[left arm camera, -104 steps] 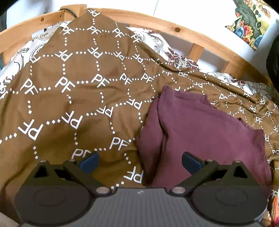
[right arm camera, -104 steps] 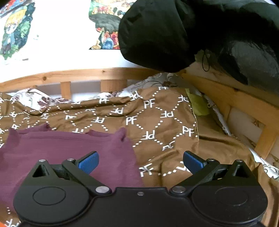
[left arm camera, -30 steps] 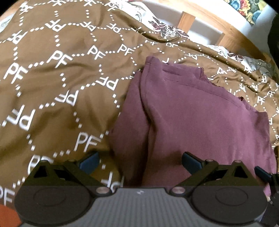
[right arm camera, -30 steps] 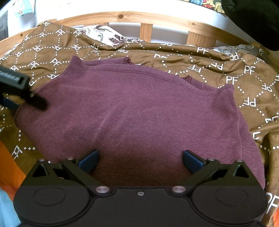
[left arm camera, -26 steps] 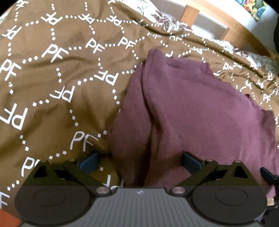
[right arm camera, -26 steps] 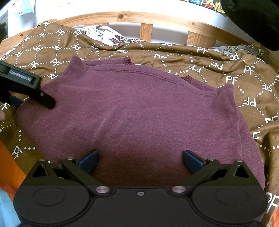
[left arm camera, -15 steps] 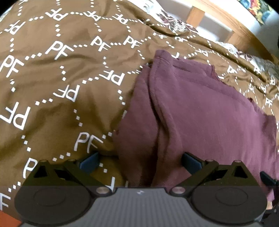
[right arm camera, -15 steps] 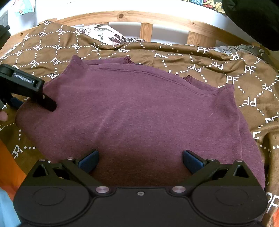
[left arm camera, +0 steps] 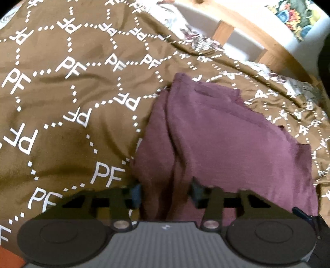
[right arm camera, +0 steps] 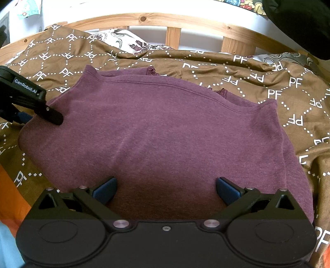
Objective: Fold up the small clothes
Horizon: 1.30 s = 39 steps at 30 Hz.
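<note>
The left gripper has narrowed since half a second ago, now pinching the maroon garment's near edge. The right gripper stays spread wide, garment between its fingers.

garment on blanket, headboard behind

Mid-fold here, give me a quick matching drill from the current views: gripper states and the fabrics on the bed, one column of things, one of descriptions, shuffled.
Things:
1. left gripper
2. right gripper
3. maroon garment
4. blanket

Descriptions:
A. brown with white PF lettering, spread beneath the clothing
B. fingers wide apart, low over the garment's near edge
C. lying spread on the bed, hem seam at the far side
D. fingers drawn in on a bunched fold at the garment's side edge

Pairs: 1-D, 2-B, 3-C, 4-A
</note>
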Tool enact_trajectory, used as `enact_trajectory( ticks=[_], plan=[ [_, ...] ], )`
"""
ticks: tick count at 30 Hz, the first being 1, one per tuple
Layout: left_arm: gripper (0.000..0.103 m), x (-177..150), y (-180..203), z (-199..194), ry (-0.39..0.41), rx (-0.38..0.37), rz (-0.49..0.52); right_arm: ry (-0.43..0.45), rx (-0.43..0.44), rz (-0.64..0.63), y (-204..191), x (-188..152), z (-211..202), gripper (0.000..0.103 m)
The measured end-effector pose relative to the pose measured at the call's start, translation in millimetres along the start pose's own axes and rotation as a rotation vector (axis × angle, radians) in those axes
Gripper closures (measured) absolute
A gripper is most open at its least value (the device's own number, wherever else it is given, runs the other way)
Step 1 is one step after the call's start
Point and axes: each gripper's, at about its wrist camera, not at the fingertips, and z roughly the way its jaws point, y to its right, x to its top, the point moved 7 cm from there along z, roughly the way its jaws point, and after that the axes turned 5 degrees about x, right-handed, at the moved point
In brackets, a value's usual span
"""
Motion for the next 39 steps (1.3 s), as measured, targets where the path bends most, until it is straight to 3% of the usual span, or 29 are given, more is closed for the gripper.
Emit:
enact_trajectory(
  ticks=[3,6,17,23,26,28,30,39],
  plan=[
    [0.077,0.0,1.8,-6.0,0.026,-0.003,0.001,0.0,0.002,0.0,0.1,0.0,-0.2,0.0],
    [0.082,0.1,3.0,-10.6,0.047,-0.005,0.005,0.0,0.012,-0.005,-1.0,0.5,-3.0,0.001],
    [0.084,-5.9,25.0,-32.9,0.157,0.065,0.184,-0.002,0.016,-0.02,-1.2,2.1,-11.2,0.001],
    [0.084,-5.6,25.4,-33.8,0.153,0.057,0.172,-0.002,0.017,-0.022,-1.7,1.9,-11.8,0.001],
    [0.065,-5.5,18.0,-28.0,0.12,0.084,0.137,-0.006,0.018,-0.021,-1.4,0.7,-11.0,0.0],
    [0.037,-4.7,12.2,-26.5,0.112,0.105,0.113,-0.008,0.018,-0.022,-1.3,0.2,-9.9,0.001],
    [0.019,-3.1,6.8,-26.1,0.121,0.126,0.089,-0.01,0.019,-0.023,-1.0,0.0,-9.1,0.001],
    [0.017,12.1,17.0,-10.5,0.155,0.086,0.135,-0.015,0.022,-0.017,-0.3,-0.6,-6.9,0.0]
  ],
)
